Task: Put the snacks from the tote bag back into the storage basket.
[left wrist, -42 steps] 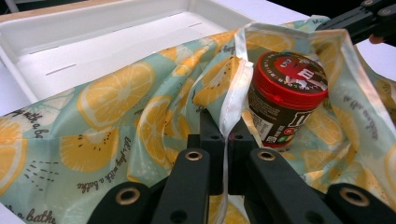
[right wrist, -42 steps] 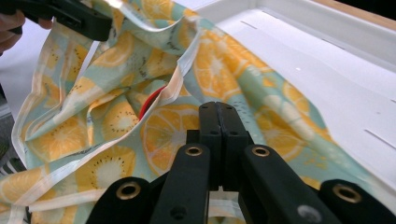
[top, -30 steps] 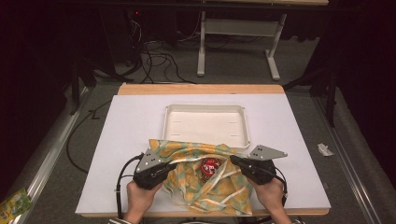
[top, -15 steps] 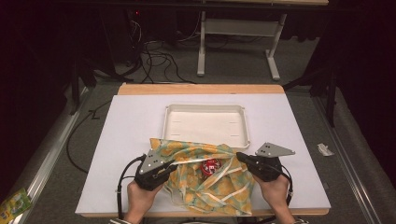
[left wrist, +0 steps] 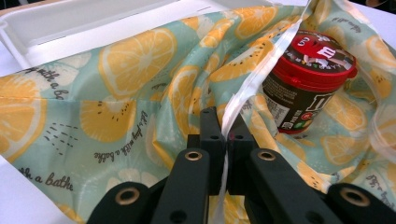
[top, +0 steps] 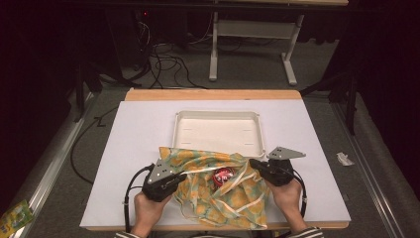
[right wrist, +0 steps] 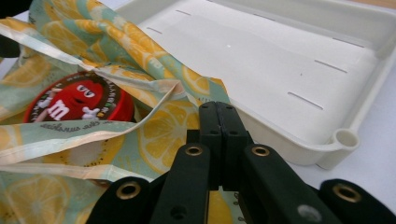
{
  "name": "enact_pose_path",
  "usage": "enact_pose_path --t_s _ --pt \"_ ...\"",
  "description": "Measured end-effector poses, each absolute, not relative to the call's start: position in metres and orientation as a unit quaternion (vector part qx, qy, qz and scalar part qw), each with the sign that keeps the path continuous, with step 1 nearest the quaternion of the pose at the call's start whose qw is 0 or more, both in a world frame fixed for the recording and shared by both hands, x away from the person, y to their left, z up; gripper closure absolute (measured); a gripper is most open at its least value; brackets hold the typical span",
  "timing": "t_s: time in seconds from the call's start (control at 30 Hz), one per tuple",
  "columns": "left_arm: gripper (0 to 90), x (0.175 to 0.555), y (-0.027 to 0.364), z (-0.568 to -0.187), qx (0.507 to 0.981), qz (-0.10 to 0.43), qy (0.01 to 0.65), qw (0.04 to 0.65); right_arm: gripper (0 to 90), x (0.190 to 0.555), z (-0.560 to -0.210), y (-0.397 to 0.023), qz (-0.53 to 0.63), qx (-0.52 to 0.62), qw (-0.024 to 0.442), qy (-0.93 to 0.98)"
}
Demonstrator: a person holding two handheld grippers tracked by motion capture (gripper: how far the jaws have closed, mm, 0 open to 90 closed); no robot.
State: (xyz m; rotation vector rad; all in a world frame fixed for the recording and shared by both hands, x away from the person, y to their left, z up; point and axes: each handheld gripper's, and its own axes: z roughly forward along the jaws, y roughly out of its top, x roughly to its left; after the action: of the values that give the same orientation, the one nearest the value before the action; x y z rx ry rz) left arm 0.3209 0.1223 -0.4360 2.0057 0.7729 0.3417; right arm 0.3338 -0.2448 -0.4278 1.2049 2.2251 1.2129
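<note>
We see the left tool (left wrist: 227,140) pressed together on the pale rim of the bag (left wrist: 116,93), the strip of plastic running up between its two black jaws; its jaws have just been closing, with that rim caught between them. In the high view the left tool (top: 184,174) sits at the bag's left edge, held by the left hand (top: 148,210) at the near side of the bench (top: 133,134). The right tool (right wrist: 219,116) is also pressed together, its tips resting against the lemon-print plastic at the bag's edge, and we take it to be pinching that edge, though the pinched part itself is hidden behind the jaws. From above the right tool (top: 253,163) is at the bag's right edge, with the right hand (top: 288,198) behind it. Between the two tools the bag's mouth is held apart, and inside it stands a candy tub (left wrist: 306,84) with a red lid, upright and tilted a little, seen from above as a red disc (top: 224,174) in the middle of the bag. Just beyond the bag lies a white tray (top: 218,116), and the bag's far edge overlaps the tray's near rim. The tray's corner (right wrist: 345,140) is close beside the right tool
</note>
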Motion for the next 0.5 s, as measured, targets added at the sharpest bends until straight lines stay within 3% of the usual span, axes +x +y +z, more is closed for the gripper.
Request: enact_pose_path --t_s 0.5 --pt "89.2 0.333 0.112 -0.446 0.826 0.121 0.325 0.445 90.0 0.354 -0.445 -0.243 0.389 0.444 0.164 0.791"
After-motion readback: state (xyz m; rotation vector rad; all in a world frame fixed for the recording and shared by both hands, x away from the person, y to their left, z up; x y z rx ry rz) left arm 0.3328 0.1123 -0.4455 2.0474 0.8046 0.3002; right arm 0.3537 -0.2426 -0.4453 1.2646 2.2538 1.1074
